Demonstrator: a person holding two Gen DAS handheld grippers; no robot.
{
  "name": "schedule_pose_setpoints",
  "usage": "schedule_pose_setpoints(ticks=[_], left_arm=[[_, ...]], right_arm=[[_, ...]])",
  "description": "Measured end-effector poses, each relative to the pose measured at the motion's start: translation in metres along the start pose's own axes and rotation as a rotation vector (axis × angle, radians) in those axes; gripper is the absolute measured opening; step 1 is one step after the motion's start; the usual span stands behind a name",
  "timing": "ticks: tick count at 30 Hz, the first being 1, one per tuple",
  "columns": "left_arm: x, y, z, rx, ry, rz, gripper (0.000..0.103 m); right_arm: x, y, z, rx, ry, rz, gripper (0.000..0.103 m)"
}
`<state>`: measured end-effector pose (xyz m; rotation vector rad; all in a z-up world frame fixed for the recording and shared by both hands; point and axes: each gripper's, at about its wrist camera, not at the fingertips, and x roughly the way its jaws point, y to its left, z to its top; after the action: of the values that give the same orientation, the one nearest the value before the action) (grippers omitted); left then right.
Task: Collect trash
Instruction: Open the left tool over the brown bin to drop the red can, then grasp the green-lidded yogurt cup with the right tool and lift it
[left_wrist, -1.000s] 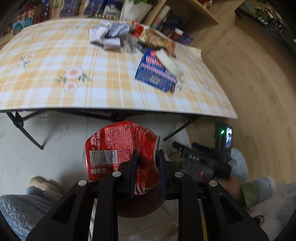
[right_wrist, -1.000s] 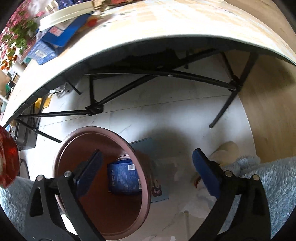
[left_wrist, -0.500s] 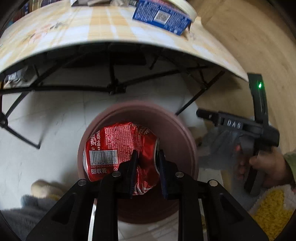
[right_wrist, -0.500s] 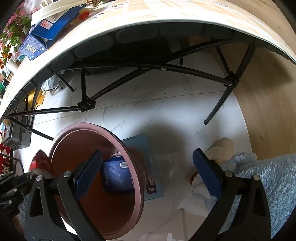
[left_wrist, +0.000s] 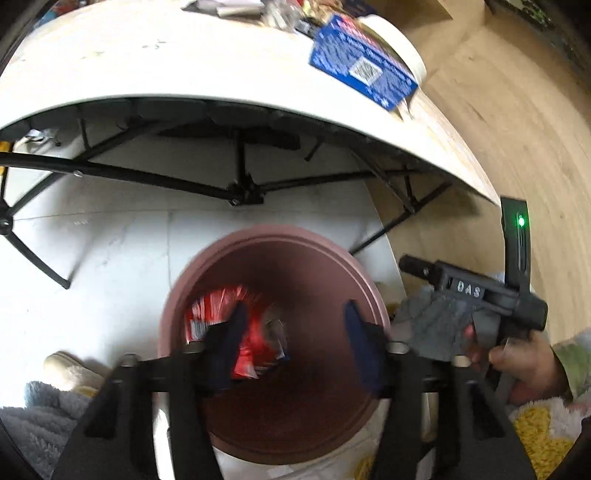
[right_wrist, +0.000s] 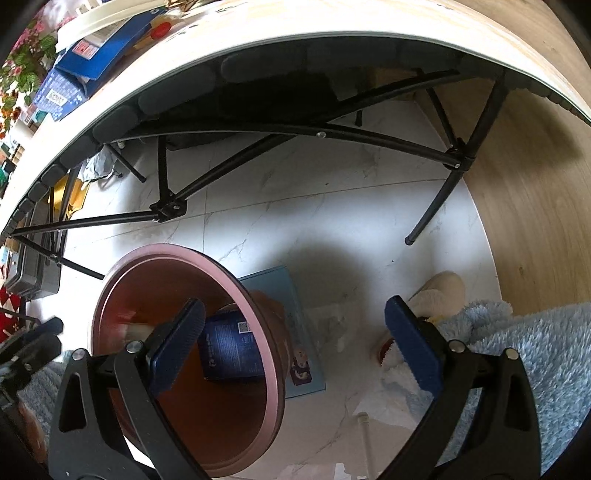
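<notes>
Red can inside the bin, both grippers spread and empty

In the left wrist view a pale slipper (left_wrist: 68, 371) sits on the white tiles at far left; the left gripper (left_wrist: 293, 345) hangs over the brown bin (left_wrist: 365, 280) with its jaws wide apart and nothing between them; the blurred, crushed red can (left_wrist: 221, 317) is inside the bin beside the left finger; the right gripper (right_wrist: 293, 341) is held to the right of the bin, jaws wide and bare; a blue box (right_wrist: 231, 349) lies on the bin's floor.
</notes>
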<state>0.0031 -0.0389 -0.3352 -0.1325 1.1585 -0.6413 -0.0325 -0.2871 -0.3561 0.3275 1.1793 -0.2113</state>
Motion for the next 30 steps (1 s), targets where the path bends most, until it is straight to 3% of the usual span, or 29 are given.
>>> schedule_pose_setpoints(ticks=[3,9,17,25,30], left_arm=[[-0.006,0.001,0.001,-0.008,-0.024,0.026,0.074],[-0.025,-0.006,0.006,0.025,-0.138,0.151,0.089],[-0.057,0.001,0.011,0.008,-0.300,0.352,0.092],[-0.073,0.015,0.016,-0.053,-0.391,0.406,0.093],[-0.078,0.017,0.016,-0.076,-0.406,0.395,0.093]], right_arm=[[0.000,0.003,-0.001,-0.016,-0.001,0.015,0.096],[-0.012,0.006,0.002,-0.030,-0.055,0.044,0.096],[-0.030,0.018,0.005,-0.078,-0.123,0.108,0.097],[-0.061,0.033,0.012,-0.164,-0.207,0.123,0.097],[-0.092,0.035,0.032,-0.193,-0.294,0.142,0.097]])
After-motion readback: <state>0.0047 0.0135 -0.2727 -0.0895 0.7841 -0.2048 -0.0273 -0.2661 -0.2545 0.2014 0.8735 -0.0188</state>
